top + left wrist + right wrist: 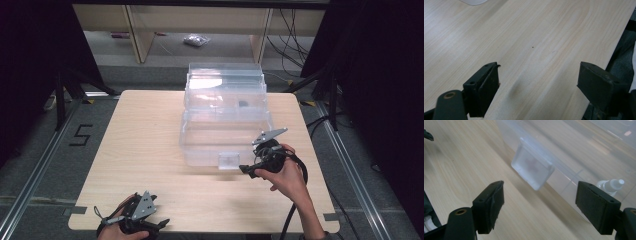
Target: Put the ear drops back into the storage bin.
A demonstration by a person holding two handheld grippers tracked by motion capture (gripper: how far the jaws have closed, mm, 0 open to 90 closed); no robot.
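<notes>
Seen from the high view, a clear plastic storage box (225, 127) sits at the middle of a pale wooden table (140, 150), its lid raised behind it, while the right gripper (248, 170) reaches toward the frosted latch (229, 161) on the box's near wall, close beside it but apparently not touching. The left gripper (162, 222) rests apart at the table's near edge, close to the left corner. In the left gripper view, its two black jaws stand wide apart over bare wood, holding nothing. In the right gripper view, the jaws are likewise spread wide and empty, framing the latch (532, 168), which hangs down the wall between them but farther off; a small white-capped bottle (610, 186) shows through the clear wall inside the box (what else lies in there is too blurred to tell). Judging by this, the work on the latch has barely begun: the approach is nearly made, but the latch is not yet grasped, and everything beyond that remains to do.
</notes>
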